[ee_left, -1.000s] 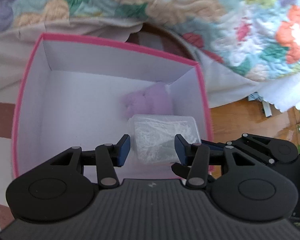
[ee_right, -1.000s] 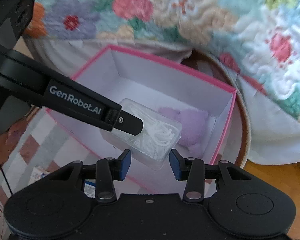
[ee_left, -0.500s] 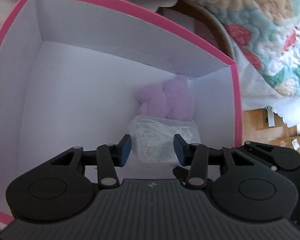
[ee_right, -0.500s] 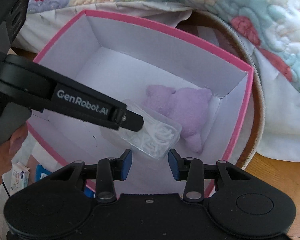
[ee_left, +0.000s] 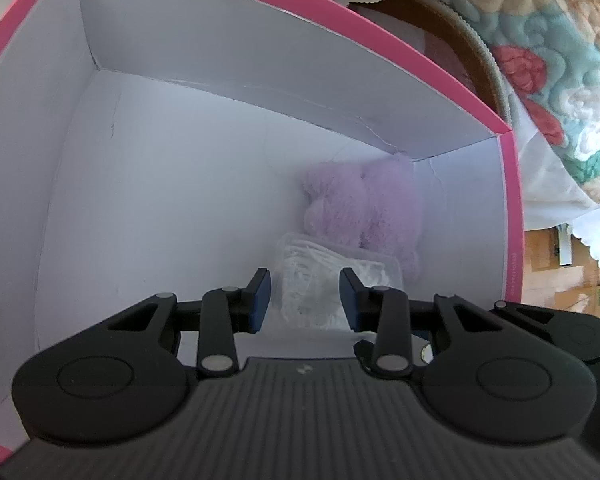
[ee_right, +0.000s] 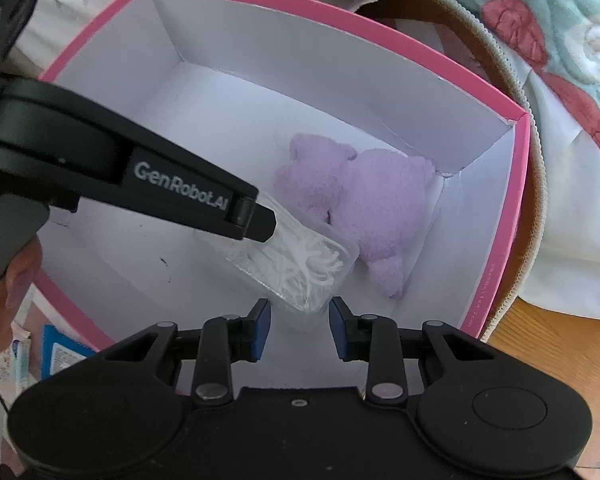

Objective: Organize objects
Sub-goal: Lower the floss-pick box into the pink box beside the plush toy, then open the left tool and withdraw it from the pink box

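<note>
Left wrist view: left gripper (ee_left: 303,295) inside pink box (ee_left: 420,56), jaws closing around clear plastic case (ee_left: 324,280) of white pieces, pads apparently against its sides. Case on box floor, touching purple plush toy (ee_left: 364,208) in far right corner.

Right wrist view: right gripper (ee_right: 299,327) with jaws closed to narrow gap, near end of case (ee_right: 300,268) between pads; contact unclear. Left gripper's finger (ee_right: 236,212) over case top. Floral quilt (ee_right: 560,20) behind box.

A home, likely a bedroom: a flowered quilt (ee_right: 560,20) hangs over the wooden floor (ee_right: 560,352) beside a pink box (ee_right: 516,184).
</note>
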{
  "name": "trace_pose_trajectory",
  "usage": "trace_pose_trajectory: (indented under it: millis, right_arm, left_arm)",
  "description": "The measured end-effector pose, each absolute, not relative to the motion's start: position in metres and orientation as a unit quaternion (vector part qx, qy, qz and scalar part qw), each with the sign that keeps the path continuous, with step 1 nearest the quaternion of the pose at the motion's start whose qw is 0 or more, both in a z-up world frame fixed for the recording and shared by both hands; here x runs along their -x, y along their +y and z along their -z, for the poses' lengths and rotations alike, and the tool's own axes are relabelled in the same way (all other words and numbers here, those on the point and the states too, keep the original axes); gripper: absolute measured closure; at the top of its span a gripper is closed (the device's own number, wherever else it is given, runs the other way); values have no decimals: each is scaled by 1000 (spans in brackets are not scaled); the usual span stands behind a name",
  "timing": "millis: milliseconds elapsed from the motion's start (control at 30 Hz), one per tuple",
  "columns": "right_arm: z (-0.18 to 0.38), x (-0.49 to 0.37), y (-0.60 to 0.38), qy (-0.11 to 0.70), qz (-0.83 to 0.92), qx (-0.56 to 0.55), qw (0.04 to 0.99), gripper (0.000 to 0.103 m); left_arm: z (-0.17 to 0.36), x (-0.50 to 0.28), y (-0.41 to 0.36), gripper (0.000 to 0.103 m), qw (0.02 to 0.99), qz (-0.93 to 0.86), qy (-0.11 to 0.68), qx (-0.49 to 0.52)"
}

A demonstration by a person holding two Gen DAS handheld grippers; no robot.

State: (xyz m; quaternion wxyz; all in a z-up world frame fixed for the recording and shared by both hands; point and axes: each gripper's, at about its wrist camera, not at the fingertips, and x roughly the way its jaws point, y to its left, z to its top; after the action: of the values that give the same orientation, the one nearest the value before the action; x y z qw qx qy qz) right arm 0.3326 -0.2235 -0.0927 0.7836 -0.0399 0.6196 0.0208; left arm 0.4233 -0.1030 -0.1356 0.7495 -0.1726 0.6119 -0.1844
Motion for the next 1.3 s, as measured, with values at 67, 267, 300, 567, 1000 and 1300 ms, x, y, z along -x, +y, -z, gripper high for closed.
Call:
trace_pose_trajectory:
  millis: [67,267,300,567,1000,1300]
  right_arm:
    - [94,-332,-221,622,-16,50,781,68]
    - [84,-318,-215,590,-20,86,803,71]
    - [79,-314,-216,580,-29,85,810,71]
    - [57,-283,-239,542,-42,40,838,71]
    - [34,-264,-242,500,-57,15,864,70]
    - [8,-241,-242,472,-67,-3,879,68]
  left_arm:
    - [136,-422,-102,68,749,183,613,171]
    - [141,-415,-101,80,742,180,622,173]
    - [144,-414,-102,80,739,181,623,179]
    - [146,-408,-115,81,739,175,622,193]
    - [134,-394,-109,80,746,174,611,199]
    - [70,-364,-96,80,780,202,571,155]
